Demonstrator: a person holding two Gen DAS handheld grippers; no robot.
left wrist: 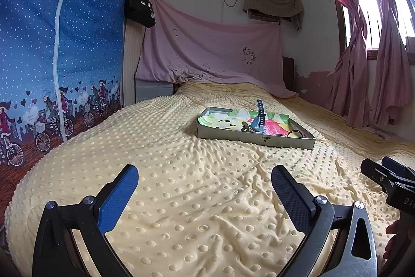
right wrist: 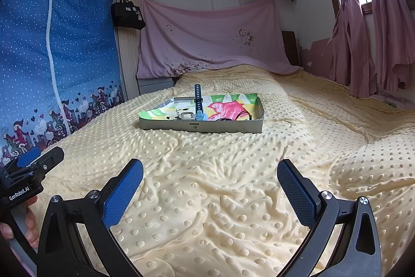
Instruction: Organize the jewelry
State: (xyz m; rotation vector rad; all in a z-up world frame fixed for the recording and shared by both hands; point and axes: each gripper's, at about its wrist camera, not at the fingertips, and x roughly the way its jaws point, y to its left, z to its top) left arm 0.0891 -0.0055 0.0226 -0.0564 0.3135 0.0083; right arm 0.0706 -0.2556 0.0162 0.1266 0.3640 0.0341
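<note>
A shallow grey tin tray (left wrist: 255,140) (right wrist: 199,127) lined with colourful patterned paper sits on the yellow dotted bedspread, ahead of both grippers. In it a light blue watch (left wrist: 258,118) (right wrist: 199,105) has one strap sticking up, beside a small metallic piece (right wrist: 187,116) and a dark cord-like item (left wrist: 294,133) (right wrist: 242,114). My left gripper (left wrist: 205,188) is open and empty, low over the bedspread, well short of the tray. My right gripper (right wrist: 210,183) is open and empty too, also short of the tray. Each gripper shows at the edge of the other's view.
The yellow bedspread (left wrist: 181,173) is wrinkled between grippers and tray. A blue fabric wardrobe (left wrist: 52,56) stands to the left. A pink sheet (left wrist: 212,51) hangs behind the bed. Pink curtains (left wrist: 368,69) and a window are on the right.
</note>
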